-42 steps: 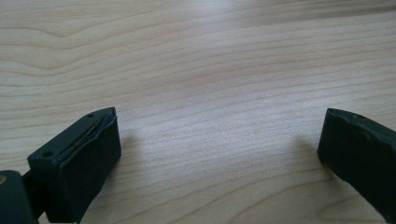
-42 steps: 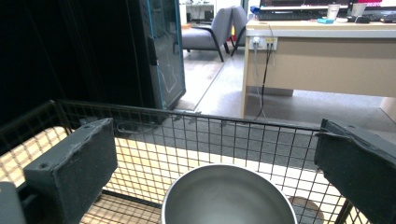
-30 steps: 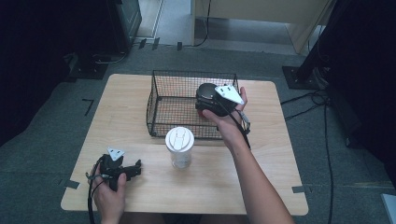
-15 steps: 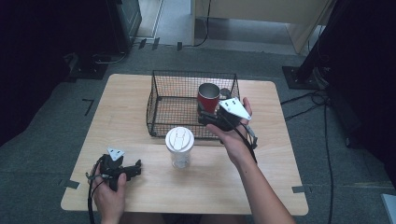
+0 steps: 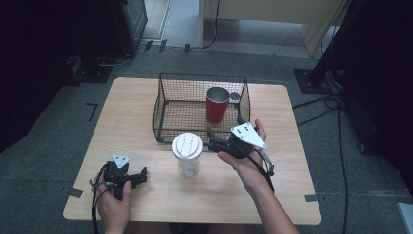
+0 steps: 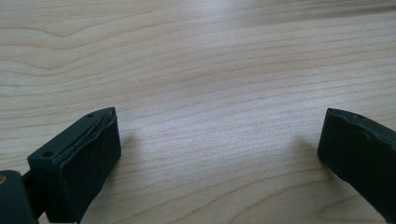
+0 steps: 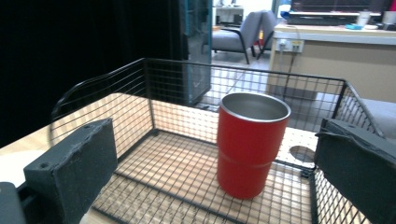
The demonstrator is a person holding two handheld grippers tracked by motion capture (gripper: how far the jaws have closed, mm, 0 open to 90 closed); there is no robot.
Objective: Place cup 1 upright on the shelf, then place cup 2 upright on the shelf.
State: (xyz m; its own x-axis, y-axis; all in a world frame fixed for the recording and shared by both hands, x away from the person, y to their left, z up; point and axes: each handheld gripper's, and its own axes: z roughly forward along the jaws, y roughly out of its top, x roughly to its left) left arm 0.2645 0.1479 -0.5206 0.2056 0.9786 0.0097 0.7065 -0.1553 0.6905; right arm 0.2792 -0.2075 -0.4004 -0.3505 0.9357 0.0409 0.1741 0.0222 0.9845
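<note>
1. The red tumbler (image 5: pixel 216 104) stands upright inside the black wire basket (image 5: pixel 168 109), near the basket's far right corner. Its steel rim is open at the top and nothing can be seen inside it.
2. In the right gripper view the red tumbler (image 7: pixel 251 143) rests on the mesh floor of the wire basket (image 7: pixel 140 116). No brand, label or lettering can be read on its side.
3. The right gripper (image 5: pixel 221 144) is held in the person's right hand (image 5: pixel 246 163), just outside the basket's near right corner. Its jaws point toward the basket.
4. In its own view the right gripper (image 7: pixel 217 177) has its jaws spread wide with nothing between them. The tumbler stands apart from both pads.
5. A clear cup with a white lid (image 5: pixel 187 153) stands on the wooden table (image 5: pixel 292 126) just in front of the basket's near edge, left of the right gripper. The lid has moulded marks, but no writing can be made out.
6. The left gripper (image 5: pixel 139 176) lies near the table's near left corner, in the person's left hand (image 5: pixel 114 204).
7. In its own view the left gripper (image 6: pixel 217 149) has its jaws wide apart over bare wood grain, gripping nothing.
8. Tape marks sit at the table's near corners; they carry no readable text.
</note>
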